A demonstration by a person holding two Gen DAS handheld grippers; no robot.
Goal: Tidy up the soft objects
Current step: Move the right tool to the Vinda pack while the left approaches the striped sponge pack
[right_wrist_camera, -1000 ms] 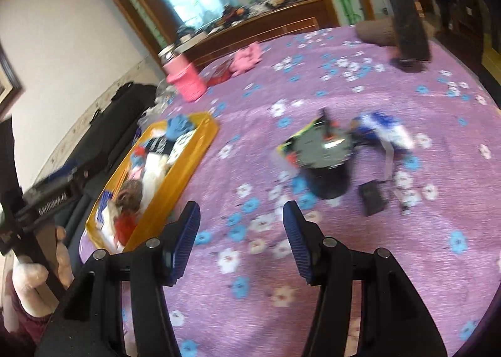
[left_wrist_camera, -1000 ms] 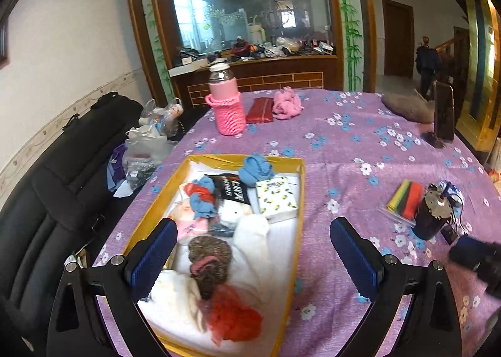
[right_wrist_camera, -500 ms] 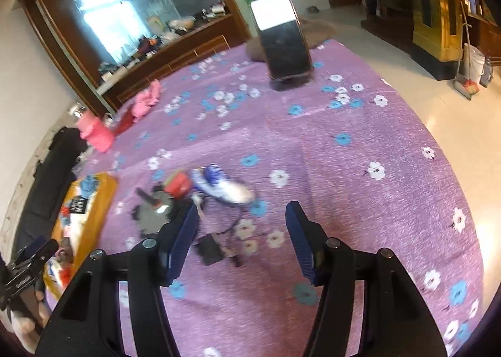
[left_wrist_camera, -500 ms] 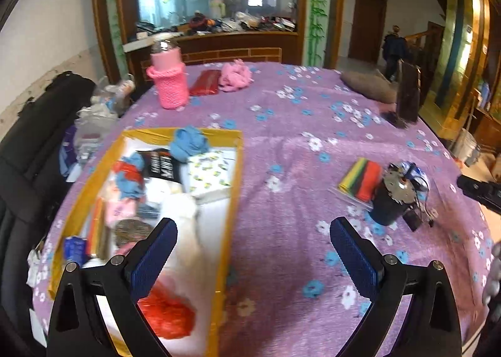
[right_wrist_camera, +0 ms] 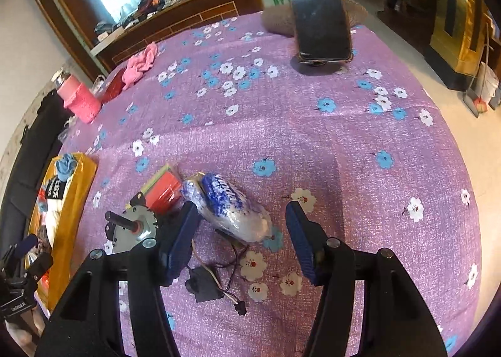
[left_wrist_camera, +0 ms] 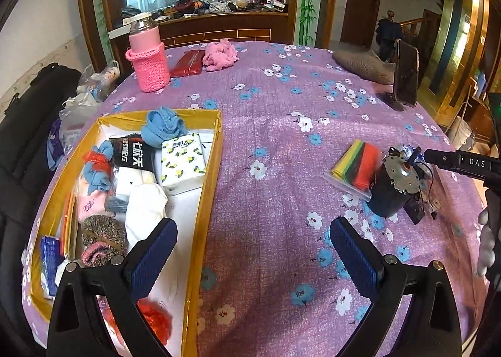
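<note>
A yellow box (left_wrist_camera: 206, 194) on the purple flowered tablecloth holds several soft items: blue cloth (left_wrist_camera: 162, 126), a tissue pack (left_wrist_camera: 181, 162), white socks (left_wrist_camera: 144, 206). My left gripper (left_wrist_camera: 252, 247) is open and empty, low over the box's right wall. My right gripper (right_wrist_camera: 241, 238) is open around a blue-and-white plastic-wrapped soft packet (right_wrist_camera: 228, 209) lying on the cloth; whether the pads touch it I cannot tell. A bag of coloured cloths (left_wrist_camera: 357, 166) lies beside a black motor (left_wrist_camera: 391, 188). The box also shows in the right wrist view (right_wrist_camera: 72, 200).
A pink-sleeved bottle (left_wrist_camera: 147, 56), a red pouch (left_wrist_camera: 188, 62) and a pink cloth (left_wrist_camera: 219, 54) stand at the far side. A phone on a stand (right_wrist_camera: 322, 9) and a brown cushion (left_wrist_camera: 363, 65) are at the far right. A small black part with wires (right_wrist_camera: 203, 285) lies near the motor (right_wrist_camera: 131, 225).
My right gripper has come down and forward, so the blue-and-white packet now sits between its fingers. My left gripper has shifted slightly; the box looks closer.
</note>
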